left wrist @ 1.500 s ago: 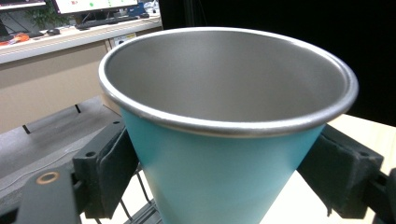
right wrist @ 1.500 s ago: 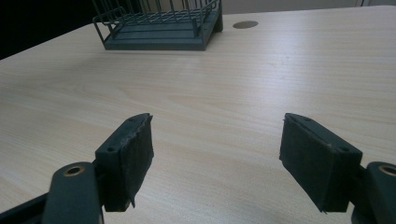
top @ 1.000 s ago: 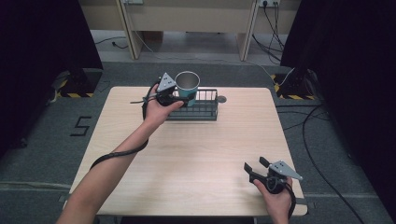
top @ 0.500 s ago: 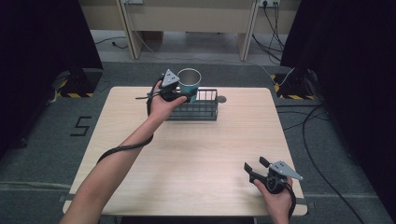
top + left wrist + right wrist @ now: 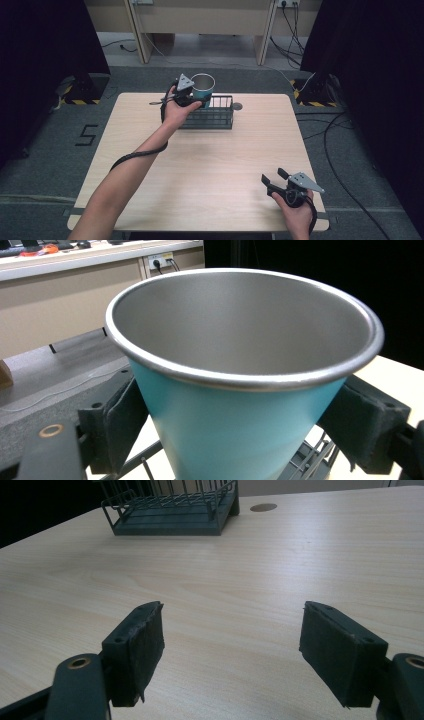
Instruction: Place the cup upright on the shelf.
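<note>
left gripper [image 5: 192,95]: clamped on cup [image 5: 202,88], now lifted higher above rack [image 5: 210,113] | likely being taken out | right gripper [image 5: 273,180]: jaws apart, idle, far from both

Teal cup [image 5: 235,430], steel-lined, upright, apparently empty; held above the wire basket [image 5: 212,116], far table edge.

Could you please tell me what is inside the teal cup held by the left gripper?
The teal cup shows bare steel inner walls as far down as the left gripper view looks. Its bottom is hidden by the near rim, so contents there cannot be ruled out.
</note>
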The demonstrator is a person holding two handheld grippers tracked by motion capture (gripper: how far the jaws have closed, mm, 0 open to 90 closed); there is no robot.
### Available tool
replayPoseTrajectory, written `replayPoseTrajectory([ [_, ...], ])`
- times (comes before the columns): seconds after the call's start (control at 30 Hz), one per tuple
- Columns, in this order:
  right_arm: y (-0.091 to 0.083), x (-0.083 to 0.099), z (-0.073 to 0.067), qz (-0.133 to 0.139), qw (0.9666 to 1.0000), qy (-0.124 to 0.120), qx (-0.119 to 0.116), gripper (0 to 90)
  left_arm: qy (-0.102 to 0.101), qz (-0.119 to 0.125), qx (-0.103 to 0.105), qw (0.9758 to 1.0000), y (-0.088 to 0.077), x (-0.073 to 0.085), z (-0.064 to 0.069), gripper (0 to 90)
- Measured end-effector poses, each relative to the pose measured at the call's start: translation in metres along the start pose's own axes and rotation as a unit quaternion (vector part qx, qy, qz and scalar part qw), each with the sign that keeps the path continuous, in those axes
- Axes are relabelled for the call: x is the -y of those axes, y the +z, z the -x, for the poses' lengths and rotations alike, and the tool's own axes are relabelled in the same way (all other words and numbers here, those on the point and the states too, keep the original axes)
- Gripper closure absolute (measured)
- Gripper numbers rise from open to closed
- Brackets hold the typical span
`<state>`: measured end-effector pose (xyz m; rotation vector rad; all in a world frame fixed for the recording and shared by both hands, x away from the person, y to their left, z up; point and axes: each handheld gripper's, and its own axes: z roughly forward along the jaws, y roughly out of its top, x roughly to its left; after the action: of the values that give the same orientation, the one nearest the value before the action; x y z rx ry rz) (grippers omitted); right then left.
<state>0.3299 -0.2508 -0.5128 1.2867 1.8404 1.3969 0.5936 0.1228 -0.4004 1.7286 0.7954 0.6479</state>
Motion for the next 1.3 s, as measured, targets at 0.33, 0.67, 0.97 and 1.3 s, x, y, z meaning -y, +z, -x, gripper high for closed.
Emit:
replayPoseTrajectory([
  [0.33,0.000,0.000,0.000,0.000,1.0000,-0.001,0.000,26.4,-0.010,-0.017,-0.003,0.9998,0.010,0.008,0.002,16.0],
  [0.67,0.000,0.000,0.000,0.000,1.0000,-0.001,0.000,26.4,-0.022,-0.032,0.001,0.9993,0.015,0.010,0.004,16.0],
  [0.97,0.000,0.000,-0.001,-0.002,1.0000,0.001,-0.002,26.4,-0.028,-0.052,-0.002,0.9982,0.019,0.014,0.005,16.0],
  [1.3,0.000,0.000,0.000,-0.001,1.0000,0.000,-0.002,26.4,-0.035,-0.075,-0.007,0.9966,0.023,0.018,0.005,15.9],
])
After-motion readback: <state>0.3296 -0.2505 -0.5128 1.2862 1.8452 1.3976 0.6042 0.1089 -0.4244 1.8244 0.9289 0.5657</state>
